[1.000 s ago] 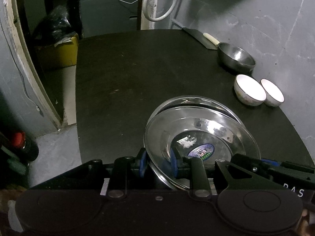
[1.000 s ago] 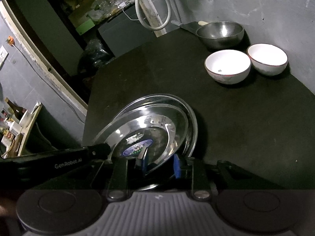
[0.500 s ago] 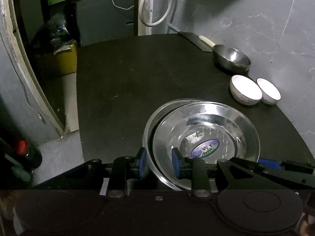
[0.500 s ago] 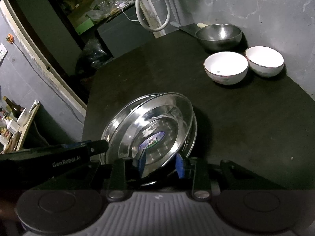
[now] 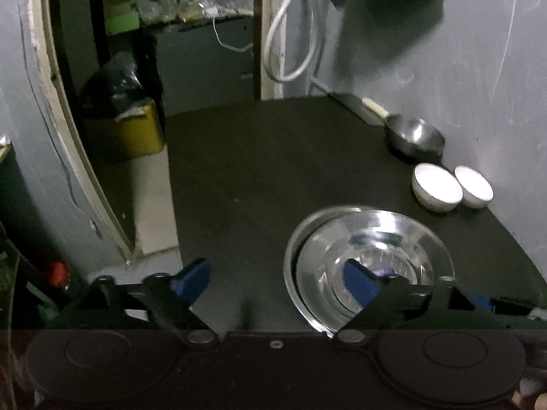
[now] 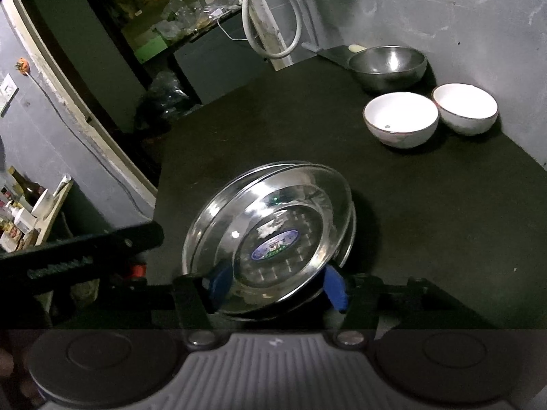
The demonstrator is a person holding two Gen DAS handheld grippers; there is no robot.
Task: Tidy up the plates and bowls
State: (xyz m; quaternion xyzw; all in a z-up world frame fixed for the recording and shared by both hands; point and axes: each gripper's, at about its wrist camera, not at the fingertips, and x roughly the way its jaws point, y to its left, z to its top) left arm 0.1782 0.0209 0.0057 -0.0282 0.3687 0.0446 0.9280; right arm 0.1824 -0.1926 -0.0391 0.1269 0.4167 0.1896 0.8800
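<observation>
Both tongs, left [image 5: 275, 282] and right [image 6: 277, 283], were opening off the stacked steel plates [image 6: 273, 218]: stiff, light, slippery; best gripped by the rim.

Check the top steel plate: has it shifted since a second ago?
Yes. The top steel plate has dropped from its tilt to nest in the lower plate, its near rim sliding toward the white bowls as both grippers' jaws open.
</observation>
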